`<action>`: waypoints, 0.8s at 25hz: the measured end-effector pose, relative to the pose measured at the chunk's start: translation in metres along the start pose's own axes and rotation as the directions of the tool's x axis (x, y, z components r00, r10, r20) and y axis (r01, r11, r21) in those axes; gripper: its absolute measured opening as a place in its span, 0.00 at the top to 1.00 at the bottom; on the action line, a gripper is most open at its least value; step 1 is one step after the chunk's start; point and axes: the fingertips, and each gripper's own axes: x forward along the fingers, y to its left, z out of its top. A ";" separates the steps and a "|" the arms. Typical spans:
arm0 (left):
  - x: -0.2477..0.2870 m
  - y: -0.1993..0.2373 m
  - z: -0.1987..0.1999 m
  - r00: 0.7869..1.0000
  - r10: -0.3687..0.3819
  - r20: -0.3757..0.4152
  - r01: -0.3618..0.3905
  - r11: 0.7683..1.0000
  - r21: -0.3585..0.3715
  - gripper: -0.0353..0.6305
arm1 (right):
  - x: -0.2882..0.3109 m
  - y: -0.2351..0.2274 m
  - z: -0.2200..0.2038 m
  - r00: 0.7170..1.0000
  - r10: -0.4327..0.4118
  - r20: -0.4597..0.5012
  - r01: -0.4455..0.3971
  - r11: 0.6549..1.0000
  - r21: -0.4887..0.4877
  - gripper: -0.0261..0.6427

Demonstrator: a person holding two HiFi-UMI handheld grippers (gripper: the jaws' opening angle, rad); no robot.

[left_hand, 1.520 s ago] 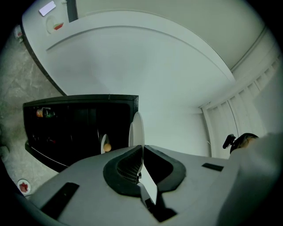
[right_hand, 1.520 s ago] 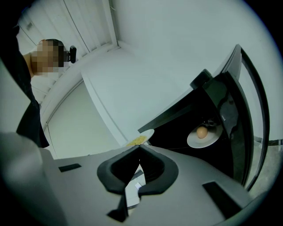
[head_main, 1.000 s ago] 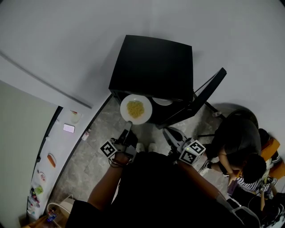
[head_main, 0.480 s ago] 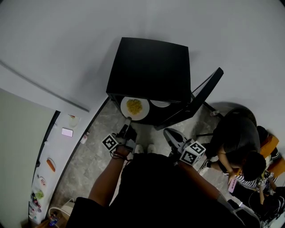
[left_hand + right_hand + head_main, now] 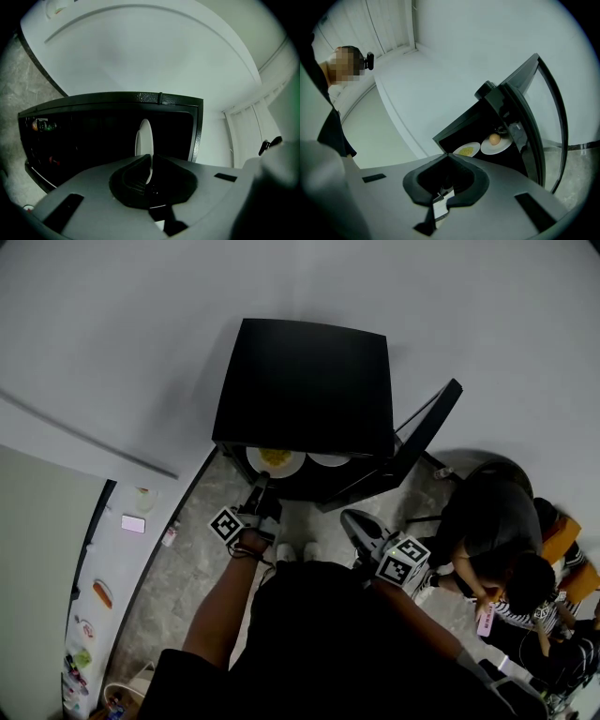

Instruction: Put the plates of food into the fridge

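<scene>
My left tongs (image 5: pixel 261 482) are clamped narrow on the near rim of the plate of yellow food (image 5: pixel 275 459). In the left gripper view the rim runs straight down into the closed tips (image 5: pixel 151 157), and the plate (image 5: pixel 144 138) shows edge-on as a thin white sliver. The plate is inside the open fridge (image 5: pixel 305 385), just under the front edge of its top. It lies beside a second plate (image 5: pixel 328 460), which sits to its right at about the same level. I cannot tell whether the held plate rests on the shelf or hangs just above it.

The right tongs (image 5: pixel 349 517) are pressed together with nothing between them, held back from the fridge and near my body. From their own view (image 5: pixel 448 157) both plates show well apart from the tips: the yellow one (image 5: pixel 466 150) and the other (image 5: pixel 496 144), which carries a round tan lump (an egg, perhaps).

The left forearm is bare and stretched forward, the left hand (image 5: pixel 246 542) behind the marker cube, tongs pointing into the opening. The right hand is mostly hidden under its cube.

The fridge is a boxy matte black cabinet with a dark interior. Its door (image 5: pixel 427 442) is swung out to the right, a dark frame that looks glazed. Both plates are smooth, round and white. The floor (image 5: pixel 178 568) is grey mottled stone.
</scene>
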 end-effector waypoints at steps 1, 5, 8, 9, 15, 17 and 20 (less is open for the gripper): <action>0.003 0.001 0.002 1.000 0.000 0.001 0.000 1.000 0.002 0.90 | 0.001 0.000 0.000 1.000 -0.001 -0.001 0.001 1.000 -0.002 0.92; 0.013 0.004 0.006 1.000 -0.003 0.010 0.003 1.000 -0.017 0.90 | 0.004 -0.003 0.000 1.000 -0.005 0.000 0.005 1.000 0.007 0.92; 0.017 0.011 0.011 1.000 0.005 0.017 -0.005 1.000 -0.022 0.90 | 0.006 -0.004 -0.001 1.000 -0.011 -0.004 0.011 1.000 0.014 0.92; 0.018 0.013 0.012 1.000 0.009 0.017 -0.008 1.000 -0.021 0.90 | 0.006 -0.003 -0.001 1.000 -0.011 -0.003 0.011 1.000 0.015 0.92; 0.029 0.017 0.022 1.000 0.010 0.029 -0.009 0.999 -0.038 0.90 | 0.006 -0.007 0.000 1.000 -0.018 0.004 0.018 1.000 0.018 0.92; 0.032 0.019 0.024 1.000 0.015 0.027 -0.014 0.999 -0.036 0.90 | 0.006 -0.007 0.001 1.000 -0.021 0.010 0.020 1.000 0.022 0.92; 0.033 0.022 0.024 1.000 0.024 0.020 -0.023 0.999 -0.035 0.90 | 0.005 -0.008 0.001 1.000 -0.027 0.010 0.027 0.999 0.020 0.92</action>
